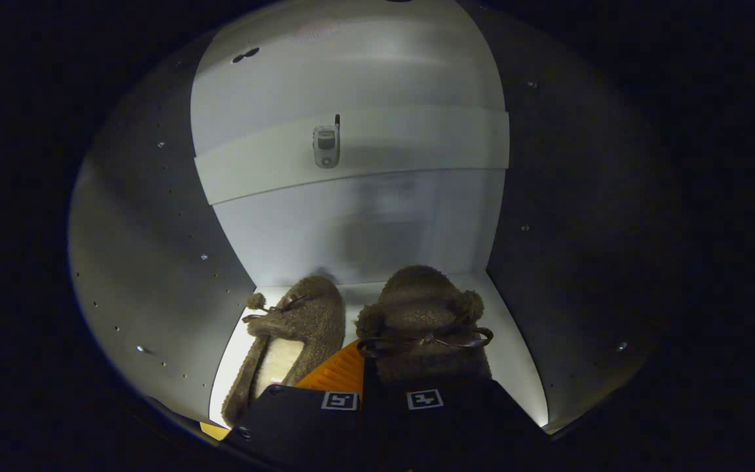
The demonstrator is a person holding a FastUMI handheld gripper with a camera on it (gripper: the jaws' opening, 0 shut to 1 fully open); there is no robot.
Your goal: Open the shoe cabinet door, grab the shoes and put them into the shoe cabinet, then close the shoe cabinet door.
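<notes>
I am looking into the white shoe cabinet [364,229]. A fuzzy brown slipper [292,328] with a pompom and bow lies on the cabinet floor [515,367], toe toward the back wall, just left of my fingers. A second matching slipper [426,308] sits right ahead of my gripper [366,367], toe pointing to the back wall, its bow and two pompoms facing me. My fingers stand close together and seem to pinch this slipper's rim at its near left side; the contact itself is partly hidden.
The cabinet's grey side walls [154,262] with rows of small holes close in left and right. A white rail [417,147] crosses the back, with a small metal catch [326,145] on it. The space is dim.
</notes>
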